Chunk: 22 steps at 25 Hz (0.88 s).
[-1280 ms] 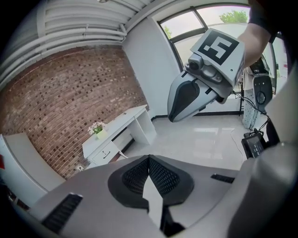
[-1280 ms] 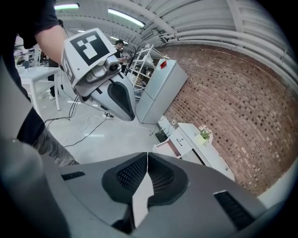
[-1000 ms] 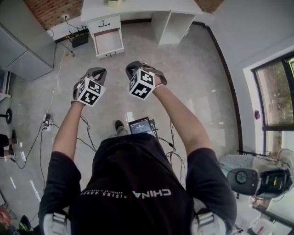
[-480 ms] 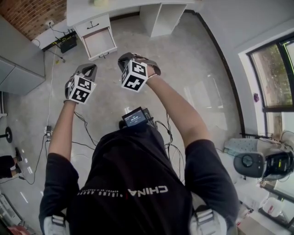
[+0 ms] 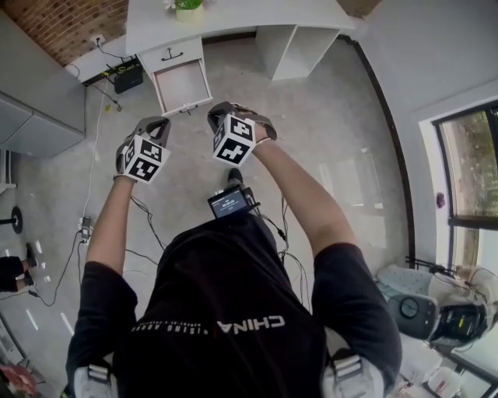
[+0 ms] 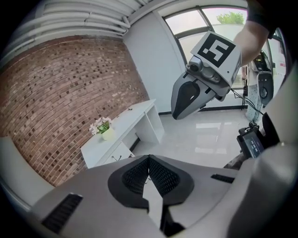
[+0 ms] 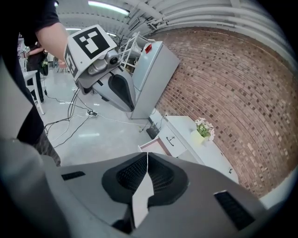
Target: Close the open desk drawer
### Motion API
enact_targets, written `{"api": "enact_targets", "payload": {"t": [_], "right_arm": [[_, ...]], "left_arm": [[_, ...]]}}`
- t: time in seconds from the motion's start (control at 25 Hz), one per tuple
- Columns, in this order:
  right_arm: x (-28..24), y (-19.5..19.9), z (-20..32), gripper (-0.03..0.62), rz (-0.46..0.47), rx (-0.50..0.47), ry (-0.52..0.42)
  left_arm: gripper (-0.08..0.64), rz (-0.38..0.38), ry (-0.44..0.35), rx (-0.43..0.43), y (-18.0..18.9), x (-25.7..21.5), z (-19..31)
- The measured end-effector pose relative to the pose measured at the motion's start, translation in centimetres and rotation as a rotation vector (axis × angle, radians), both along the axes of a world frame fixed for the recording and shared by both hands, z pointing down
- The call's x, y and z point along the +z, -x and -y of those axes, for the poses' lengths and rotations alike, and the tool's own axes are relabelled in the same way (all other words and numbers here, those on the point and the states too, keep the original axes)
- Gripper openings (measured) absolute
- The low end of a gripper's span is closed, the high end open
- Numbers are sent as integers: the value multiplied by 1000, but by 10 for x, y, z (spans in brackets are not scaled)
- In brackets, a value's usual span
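Observation:
A white desk (image 5: 233, 15) stands against the brick wall at the top of the head view. Its lower drawer (image 5: 184, 85) is pulled out and open, under a closed drawer (image 5: 171, 54). Both grippers hang in the air short of the desk, side by side and apart from the drawer. My left gripper (image 5: 158, 123) is shut with nothing in it; its jaws (image 6: 149, 159) meet. My right gripper (image 5: 220, 115) is also shut and empty (image 7: 147, 155). The right gripper view shows the open drawer (image 7: 152, 146) just beyond the jaw tips, and the desk (image 7: 195, 148) behind it.
A potted plant (image 5: 187, 6) sits on the desk top. A black box (image 5: 128, 78) and cables (image 5: 85, 225) lie on the floor left of the drawer. A grey cabinet (image 5: 31, 101) stands at the left, with a window (image 5: 467, 171) at the right.
Both grippers have moved forward together towards the desk, and the drawer now looks nearer. Their jaws stayed shut.

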State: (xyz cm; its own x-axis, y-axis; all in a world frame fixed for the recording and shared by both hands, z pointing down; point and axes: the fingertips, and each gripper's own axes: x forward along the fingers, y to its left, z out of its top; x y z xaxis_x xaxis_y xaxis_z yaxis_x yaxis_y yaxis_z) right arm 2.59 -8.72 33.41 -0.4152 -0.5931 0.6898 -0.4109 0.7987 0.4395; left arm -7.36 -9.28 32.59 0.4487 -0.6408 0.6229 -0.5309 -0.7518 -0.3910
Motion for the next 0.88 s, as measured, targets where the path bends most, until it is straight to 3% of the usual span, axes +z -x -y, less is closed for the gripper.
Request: {"api": "enact_targets", "payload": {"t": [0.4, 0.68, 0.88], "right_arm": [[-19, -17, 148, 17, 21, -89, 1], [-15, -18, 197, 17, 27, -177, 24], [-12, -5, 222, 17, 62, -164, 38]], "left_arm": [[11, -3, -27, -116, -15, -26, 143], [11, 3, -16, -175, -31, -24, 187], [11, 93, -25, -128, -23, -10, 201]]}}
